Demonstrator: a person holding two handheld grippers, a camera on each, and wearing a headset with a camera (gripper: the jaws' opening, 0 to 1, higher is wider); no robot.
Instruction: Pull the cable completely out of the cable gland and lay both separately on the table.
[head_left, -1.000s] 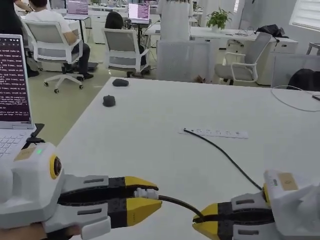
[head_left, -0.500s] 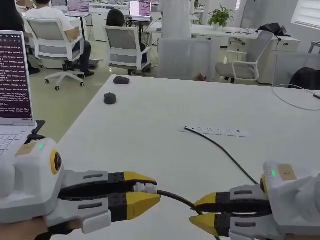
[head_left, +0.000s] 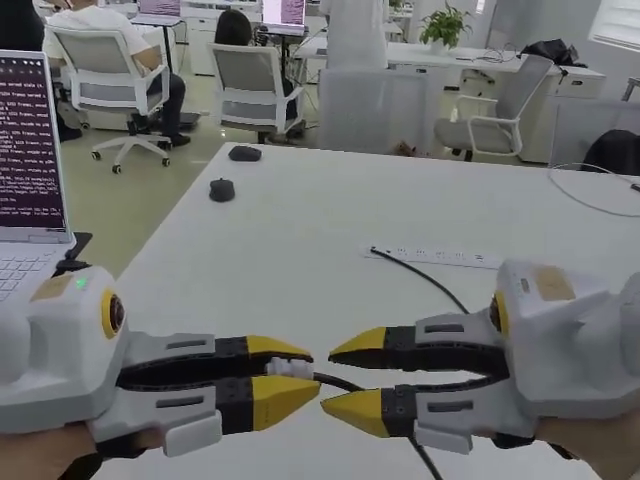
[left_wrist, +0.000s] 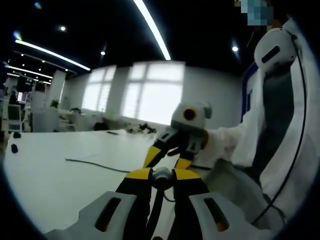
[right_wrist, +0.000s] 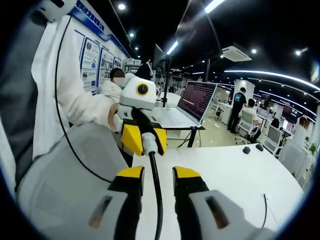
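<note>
The left tool (head_left: 311, 374) is pinching the small white plastic cable gland (head_left: 291, 369). The right tool (head_left: 328, 378) is straddling the thin black cable (head_left: 425, 278), jaws apart and gripping nothing. It probably needs closing near the gland, then pulling straight.

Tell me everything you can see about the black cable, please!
The black cable is thin, smooth and looks rubbery. One end goes into the small white cable gland, which the left tongs pinch shut. From there it runs between the open right tongs; whether they touch it I cannot tell. Farther on it lies in a gentle curve on the white table, reaching a white power strip.
</note>
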